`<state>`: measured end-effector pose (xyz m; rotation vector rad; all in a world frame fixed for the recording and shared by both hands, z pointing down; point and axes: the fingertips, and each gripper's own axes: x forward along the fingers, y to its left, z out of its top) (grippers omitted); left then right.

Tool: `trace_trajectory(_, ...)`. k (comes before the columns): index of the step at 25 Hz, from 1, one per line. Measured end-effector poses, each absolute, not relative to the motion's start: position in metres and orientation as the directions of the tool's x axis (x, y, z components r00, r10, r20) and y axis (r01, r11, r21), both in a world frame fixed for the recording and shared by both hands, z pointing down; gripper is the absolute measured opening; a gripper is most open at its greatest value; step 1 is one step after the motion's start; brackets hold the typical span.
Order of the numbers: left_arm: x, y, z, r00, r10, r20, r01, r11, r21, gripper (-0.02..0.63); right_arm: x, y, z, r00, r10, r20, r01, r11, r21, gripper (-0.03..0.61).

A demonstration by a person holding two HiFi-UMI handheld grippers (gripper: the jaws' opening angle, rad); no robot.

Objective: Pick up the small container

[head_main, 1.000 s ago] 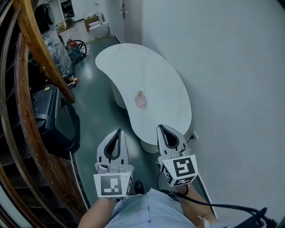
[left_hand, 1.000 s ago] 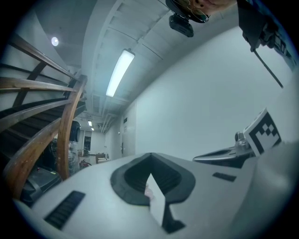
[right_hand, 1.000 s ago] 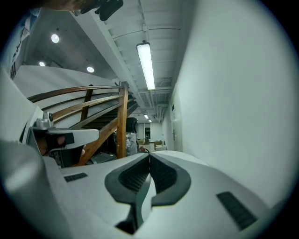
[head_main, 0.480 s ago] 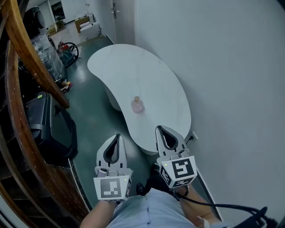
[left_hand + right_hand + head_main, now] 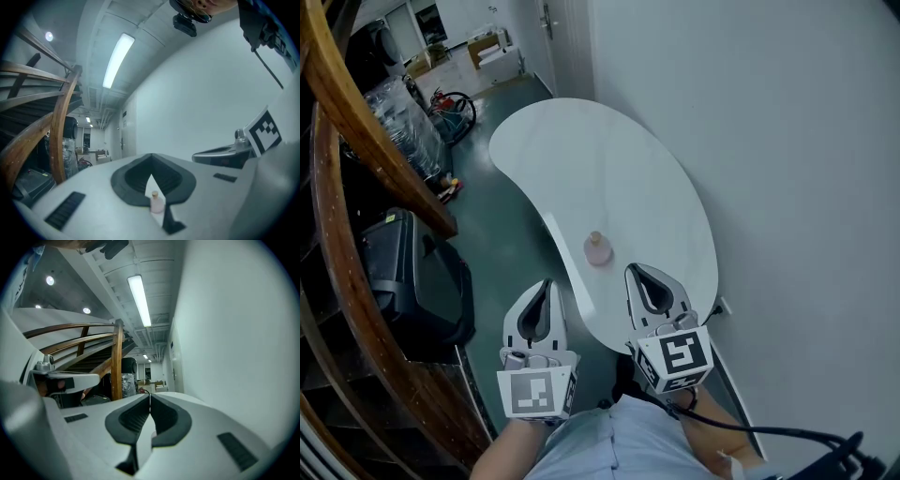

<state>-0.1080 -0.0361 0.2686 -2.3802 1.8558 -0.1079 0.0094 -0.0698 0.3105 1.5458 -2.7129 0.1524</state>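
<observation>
on the far left a brown wooden stair rail (image 5: 366, 159) curves down. a big black box (image 5: 408, 272) sits on the dark floor beside it.

next comes the left gripper (image 5: 547, 284). it is held out over the floor, just off the near edge of the white table (image 5: 609, 159). its two jaws are closed tip to tip, with nothing in them. in the left gripper view the small container (image 5: 157, 202) shows through the little gap under the tips. but it is out ahead on the table, not between the jaws.

the table is in the middle and is shaped like a bean. the small container is a little pink bottle with a pale cap. it stands up straight near the table's near end, close to the left edge. nothing touches it. it is ahead of both grippers, about between them.

then comes the right gripper (image 5: 636, 272). it is over the near end of the table, near the bottle but apart from it. its jaws are pressed together too, and empty. on the far right is a plain white wall (image 5: 797, 187).

so i think the job has hardly begun. the grippers are near, but no picking up is done. one gripper has to open its jaws, go around the bottle, squeeze it and lift it.
</observation>
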Motion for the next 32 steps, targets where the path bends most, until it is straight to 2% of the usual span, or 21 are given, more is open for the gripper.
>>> trace_trajectory(15,-0.102,-0.093,0.255,0.138,-0.989,-0.049,-0.976,-0.127,-0.176,-0.002,0.006,-0.142,0.300,-0.613,-0.790,0.000,-0.788,0.611,-0.078,0.002)
trace_trajectory(22,-0.115,-0.108,0.264,0.097,-0.995,-0.026,-0.983,-0.091,-0.158,-0.002,-0.005,-0.156,0.318,-0.640,-0.767,0.043,-0.768,0.636,-0.080,0.002)
trace_trajectory(32,-0.135,-0.122,0.304,0.082,-0.995,0.064,-0.989,-0.089,-0.116,-0.002,-0.029,-0.155,0.387,-0.666,-0.725,0.175,-0.746,0.652,-0.135,0.002)
